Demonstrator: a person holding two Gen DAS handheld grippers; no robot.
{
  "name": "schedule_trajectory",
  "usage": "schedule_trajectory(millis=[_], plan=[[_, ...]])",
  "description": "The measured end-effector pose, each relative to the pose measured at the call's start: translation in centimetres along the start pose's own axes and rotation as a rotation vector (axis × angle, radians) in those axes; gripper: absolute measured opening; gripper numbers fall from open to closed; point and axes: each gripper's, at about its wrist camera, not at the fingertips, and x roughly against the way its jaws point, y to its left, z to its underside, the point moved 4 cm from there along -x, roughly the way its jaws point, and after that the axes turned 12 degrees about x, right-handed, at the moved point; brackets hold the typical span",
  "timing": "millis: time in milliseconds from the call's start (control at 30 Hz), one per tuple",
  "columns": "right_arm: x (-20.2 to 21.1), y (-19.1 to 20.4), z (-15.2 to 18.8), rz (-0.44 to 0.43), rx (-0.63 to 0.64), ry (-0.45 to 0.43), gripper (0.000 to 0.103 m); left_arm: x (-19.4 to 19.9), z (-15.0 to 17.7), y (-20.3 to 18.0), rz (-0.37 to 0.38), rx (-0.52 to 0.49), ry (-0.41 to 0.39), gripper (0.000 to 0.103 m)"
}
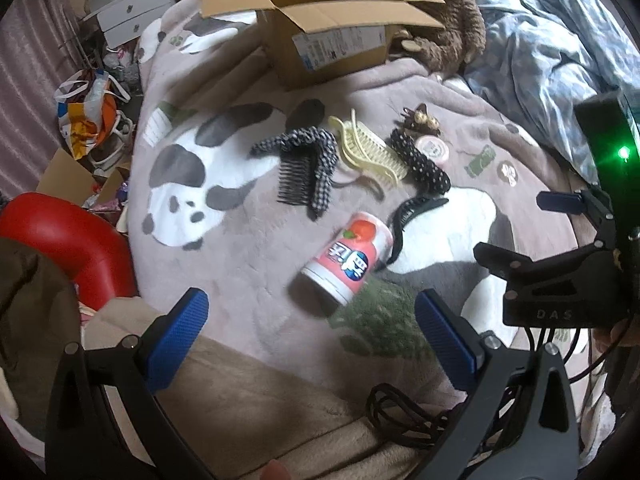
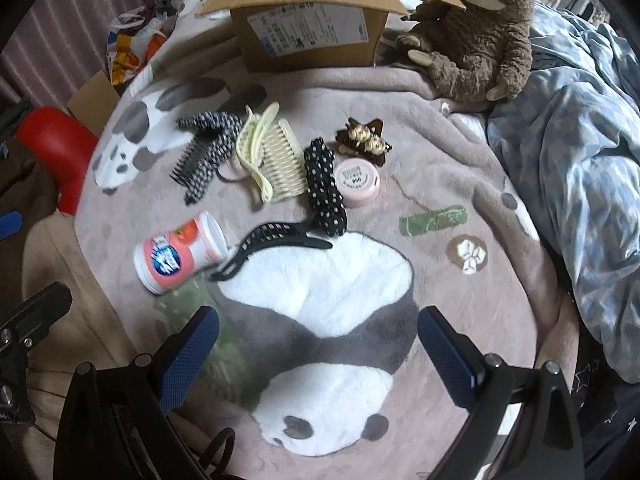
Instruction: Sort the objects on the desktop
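Both grippers spread wide, empty: left gripper (image 1: 312, 344), right gripper (image 2: 318, 354). Pink canister (image 1: 347, 258) on side, touching black claw clip (image 2: 276, 248); cardboard box (image 2: 308, 36) open beyond.

The panda blanket (image 2: 460, 152) looks like soft, matt fleece with a short nap. The open box (image 2: 308, 36) is plain brown cardboard with a paper label. The pink bottle (image 2: 180, 256) is smooth, glossy plastic, as are the cream comb (image 2: 284, 168) and black claw clip (image 2: 272, 240). The gingham scrunchie (image 1: 320, 160) is woven cloth. The sloth toy (image 2: 480, 48) is shaggy plush. The left claw (image 1: 312, 336) has dimpled blue rubbery pads (image 1: 180, 332) on matt black plastic arms.
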Motion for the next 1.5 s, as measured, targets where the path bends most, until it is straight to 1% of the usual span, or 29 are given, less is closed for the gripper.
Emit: schedule_trajectory(millis=[67,200,333,400,500,700,733,800,900,1000,1033,1133,1200,1233,1333,1400,1500], plan=[[-0.7,0.0,0.2,0.000,0.005,-0.001,0.100,-1.0,0.5,-0.3,0.004,-0.010,0.002,0.103],[-2.3,-0.2,0.6,-0.013,-0.026,0.013,0.100,-3.2,1.0,-0.9,0.009,-0.038,0.014,0.103],[-3.6,-0.7,0.7,-0.028,-0.042,0.014,0.100,-4.9,0.8,-1.5,0.021,-0.074,0.013,0.103],[-4.1,-1.1,0.7,-0.023,-0.047,0.018,0.100,-5.9,0.7,-1.7,0.026,-0.083,0.029,0.103],[-4.8,-1.6,0.4,-0.019,-0.055,0.018,0.100,-7.3,0.5,-1.7,0.044,-0.077,0.050,0.103],[-6.3,-2.5,-1.1,-0.041,-0.048,0.014,0.100,-9.5,-0.4,-1.8,0.050,-0.103,0.057,0.103],[-6.6,-2.6,-1.4,-0.040,-0.063,0.020,0.100,-9.8,-0.6,-1.7,0.053,-0.106,0.060,0.103],[-7.0,-3.0,-1.9,-0.050,-0.079,0.024,0.100,-10.3,-1.2,-1.8,0.069,-0.109,0.068,0.103],[-7.2,-3.4,-2.8,-0.065,-0.090,0.012,0.100,-10.7,-1.8,-1.9,0.094,-0.122,0.060,0.103],[-7.6,-4.0,-3.5,-0.076,-0.101,0.008,0.096,-11.4,-2.2,-2.2,0.105,-0.143,0.085,0.103],[-7.8,-4.1,-3.8,-0.091,-0.109,0.009,0.094,-11.6,-2.3,-2.2,0.119,-0.146,0.101,0.103],[-8.4,-4.4,-4.3,-0.119,-0.126,0.013,0.093,-11.6,-2.1,-2.0,0.188,-0.144,0.155,0.103],[-8.8,-4.5,-4.4,-0.127,-0.146,0.023,0.093,-11.3,-1.9,-2.0,0.223,-0.154,0.171,0.103],[-9.0,-4.5,-4.5,-0.133,-0.153,0.026,0.092,-11.2,-1.8,-2.0,0.227,-0.168,0.173,0.103],[-9.6,-4.6,-4.7,-0.153,-0.176,0.033,0.087,-11.8,-1.3,-2.0,0.200,-0.205,0.188,0.103],[-10.2,-4.7,-4.8,-0.158,-0.199,0.046,0.086,-12.8,-0.9,-2.0,0.177,-0.226,0.215,0.100],[-10.7,-4.9,-5.1,-0.185,-0.211,0.046,0.084,-14.3,-0.3,-1.8,0.141,-0.250,0.267,0.089]])
